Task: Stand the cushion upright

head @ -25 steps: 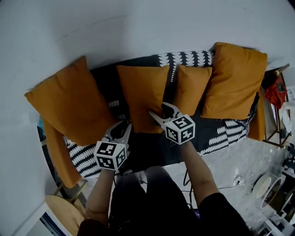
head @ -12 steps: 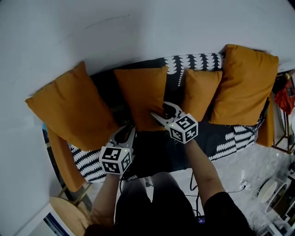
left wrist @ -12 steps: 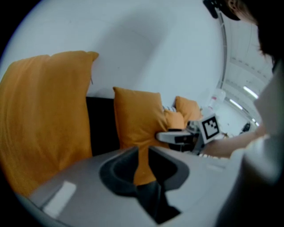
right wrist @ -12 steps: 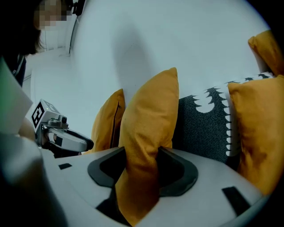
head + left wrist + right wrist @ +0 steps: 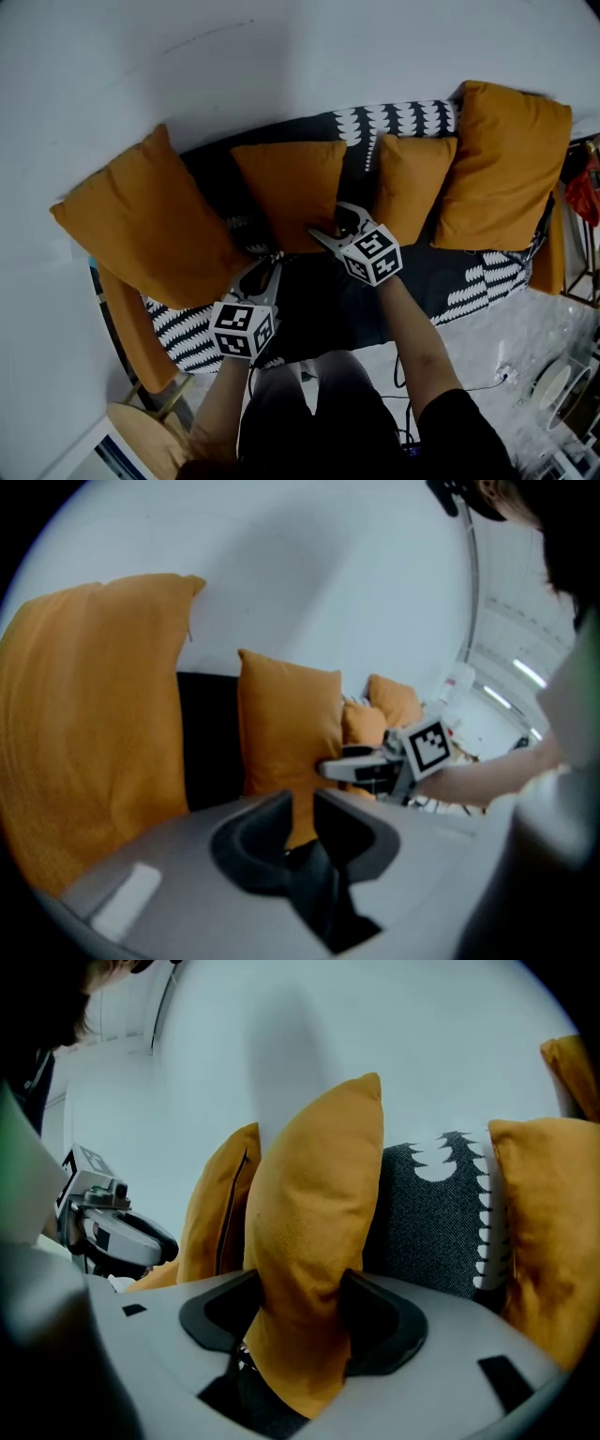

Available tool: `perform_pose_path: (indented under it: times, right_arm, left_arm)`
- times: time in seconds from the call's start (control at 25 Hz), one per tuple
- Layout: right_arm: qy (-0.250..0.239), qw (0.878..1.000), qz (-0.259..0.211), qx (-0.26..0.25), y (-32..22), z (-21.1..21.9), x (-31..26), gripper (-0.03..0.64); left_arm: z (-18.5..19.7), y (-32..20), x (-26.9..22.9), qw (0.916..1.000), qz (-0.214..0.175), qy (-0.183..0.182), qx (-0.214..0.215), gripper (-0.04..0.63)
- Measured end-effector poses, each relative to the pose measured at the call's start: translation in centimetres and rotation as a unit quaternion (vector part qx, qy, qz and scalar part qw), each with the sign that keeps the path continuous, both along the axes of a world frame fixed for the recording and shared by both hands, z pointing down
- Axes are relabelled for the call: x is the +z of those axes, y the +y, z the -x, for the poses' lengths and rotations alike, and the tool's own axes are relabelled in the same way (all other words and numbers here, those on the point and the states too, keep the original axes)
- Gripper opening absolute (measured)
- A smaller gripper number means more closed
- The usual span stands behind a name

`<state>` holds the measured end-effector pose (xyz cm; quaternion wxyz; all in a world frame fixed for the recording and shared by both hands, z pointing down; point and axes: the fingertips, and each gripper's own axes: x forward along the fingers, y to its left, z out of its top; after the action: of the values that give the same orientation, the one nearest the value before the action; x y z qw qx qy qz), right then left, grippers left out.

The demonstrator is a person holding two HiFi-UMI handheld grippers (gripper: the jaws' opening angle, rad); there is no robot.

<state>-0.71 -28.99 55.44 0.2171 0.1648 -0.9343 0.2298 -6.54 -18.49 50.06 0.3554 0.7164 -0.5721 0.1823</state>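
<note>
Cushion (image 5: 291, 192) stood nearly upright against the sofa (image 5: 323, 295) back, its lower corner pinched between the jaws of the right gripper (image 5: 336, 223), which had just been opening yet pressed the orange fabric on both sides. The jaws of the left gripper (image 5: 262, 270) stood narrowly apart just before the other lower corner of the cushion, seemingly holding nothing, though orange showed through their gap.
</note>
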Motion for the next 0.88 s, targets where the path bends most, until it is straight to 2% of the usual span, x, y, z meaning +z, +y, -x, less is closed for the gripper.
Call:
perform_pose_path:
  times: [0.16, 0.52, 0.88]
  right_arm:
    - [0.019, 1.0, 0.005, 0.002, 0.1, -0.1, 1.0, 0.284]
    - [0.026, 0.999, 0.025, 0.026, 0.2, -0.9, 1.6, 0.308]
    - [0.028, 0.996, 0.037, 0.077, 0.2, -2.7, 0.3, 0.347]
  left_arm:
    - [0.1, 0.3, 0.2, 1.0, 0.002, -0.002, 0.0, 0.075]
    - [0.0, 0.3, 0.2, 1.0, 0.001, -0.006, 0.002, 0.078]
    - [1.0, 0.5, -1.2, 0.9999, -0.006, -0.009, -0.008, 0.081]
